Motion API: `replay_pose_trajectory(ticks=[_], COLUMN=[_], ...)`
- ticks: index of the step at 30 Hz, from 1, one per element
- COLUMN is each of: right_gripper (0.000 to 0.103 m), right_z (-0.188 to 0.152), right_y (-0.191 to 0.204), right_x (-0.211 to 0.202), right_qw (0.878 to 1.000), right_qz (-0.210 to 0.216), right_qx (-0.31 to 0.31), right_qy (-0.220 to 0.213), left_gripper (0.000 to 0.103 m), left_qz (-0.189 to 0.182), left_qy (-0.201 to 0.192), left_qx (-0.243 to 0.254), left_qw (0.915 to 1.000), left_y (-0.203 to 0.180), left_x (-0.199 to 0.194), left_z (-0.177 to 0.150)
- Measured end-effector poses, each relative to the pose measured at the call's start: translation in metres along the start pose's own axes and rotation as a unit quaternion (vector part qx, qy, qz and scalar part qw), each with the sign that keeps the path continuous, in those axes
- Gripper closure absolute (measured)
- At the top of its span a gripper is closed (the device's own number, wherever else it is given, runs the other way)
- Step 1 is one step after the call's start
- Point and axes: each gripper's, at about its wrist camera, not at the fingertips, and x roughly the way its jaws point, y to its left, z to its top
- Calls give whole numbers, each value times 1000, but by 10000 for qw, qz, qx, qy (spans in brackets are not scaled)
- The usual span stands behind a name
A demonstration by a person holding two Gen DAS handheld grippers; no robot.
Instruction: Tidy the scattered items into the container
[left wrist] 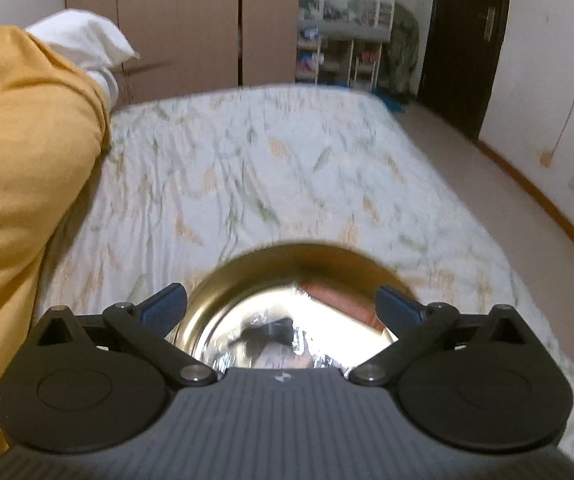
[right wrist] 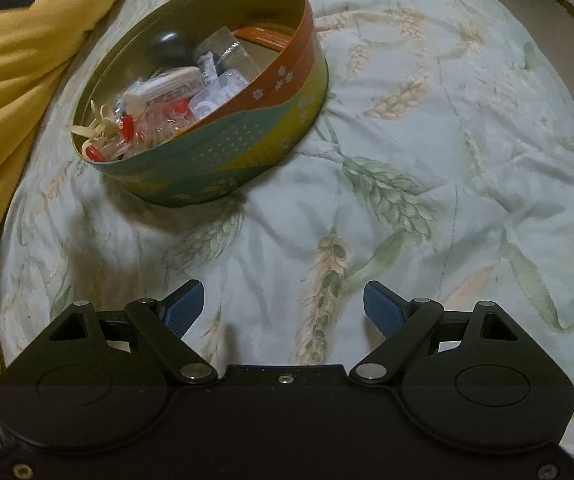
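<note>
No text reads clearly. Inside the round tin (right wrist: pixel 207 128), a white packet (right wrist: pixel 163 90) near the middle carries dark print too blurred to make out, and an orange box (right wrist: pixel 265 38) against the far wall bears small illegible white lettering.

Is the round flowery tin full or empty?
Partly full. The round orange-and-green metal tin on the bed holds a pile of small packets and red-capped bits, with some bare inner wall above them.

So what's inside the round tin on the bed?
The tin holds clear packets, a white tube, red-capped bits and cream pieces; anything beneath that pile is hidden.
</note>
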Motion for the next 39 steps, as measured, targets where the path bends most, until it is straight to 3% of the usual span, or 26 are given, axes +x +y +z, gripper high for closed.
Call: replay_pose_trajectory(ticks=[6, 17, 26, 39], right_gripper=[16, 16, 16, 16], right_z=[1, -2, -5, -16], right_y=[-1, 9, 16, 34], right_x=[-3, -2, -1, -3], right_qw=[9999, 9979, 9955, 9885], right_qz=[-77, -421, -554, -802], right_qx=[-28, -415, -698, -1177], right_qy=[-127, -253, -309, -498], left_gripper=[0, 0, 0, 0], left_qz=[-15, -46, 120, 142], left_qy=[486, 930, 976, 772], left_qx=[-413, -246, -176, -425], left_qw=[9980, 9953, 9950, 9960], left_y=[23, 21, 13, 14], left_x=[0, -15, -28, -35], left_z=[-37, -132, -177, -209])
